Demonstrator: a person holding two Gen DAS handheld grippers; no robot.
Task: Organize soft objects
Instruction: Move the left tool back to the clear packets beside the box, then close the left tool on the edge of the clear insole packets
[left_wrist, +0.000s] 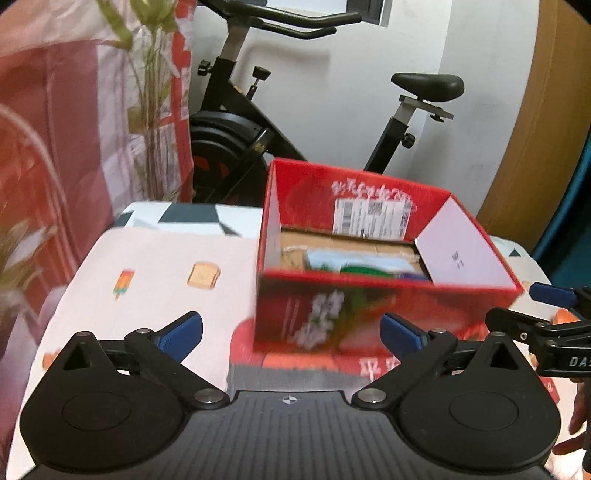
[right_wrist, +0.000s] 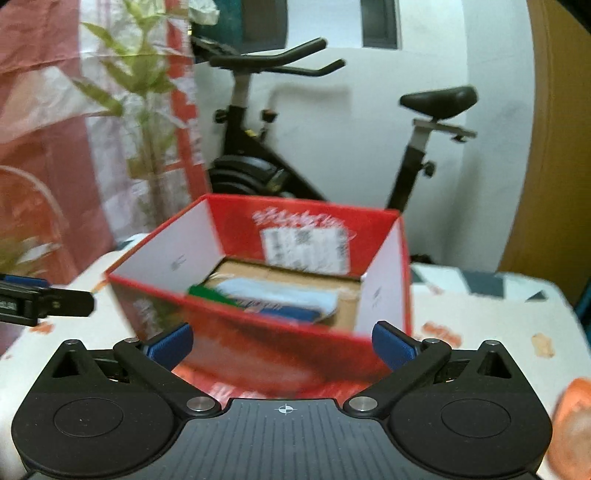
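An open red cardboard box (left_wrist: 369, 310) (right_wrist: 258, 343) stands on the patterned tablecloth, ahead of both grippers. Inside it lie folded soft items, light blue, green and dark blue (left_wrist: 354, 264) (right_wrist: 273, 295), on a brown cardboard bottom. My left gripper (left_wrist: 291, 332) is open, its blue pads (left_wrist: 181, 334) wide apart with nothing between them, short of the box's near wall. My right gripper (right_wrist: 282, 345) is open too, its blue pads (right_wrist: 391, 345) spread in front of the box's near wall and holding nothing. The right gripper's black fingers (left_wrist: 539, 325) show at the right edge of the left wrist view.
A black exercise bike (left_wrist: 258, 122) (right_wrist: 258, 166) stands behind the table against a white wall. A green plant (right_wrist: 144, 110) and red-and-white curtain are at the left. An orange object (right_wrist: 572, 424) lies on the cloth at right. The left gripper's finger (right_wrist: 40, 299) juts in from the left.
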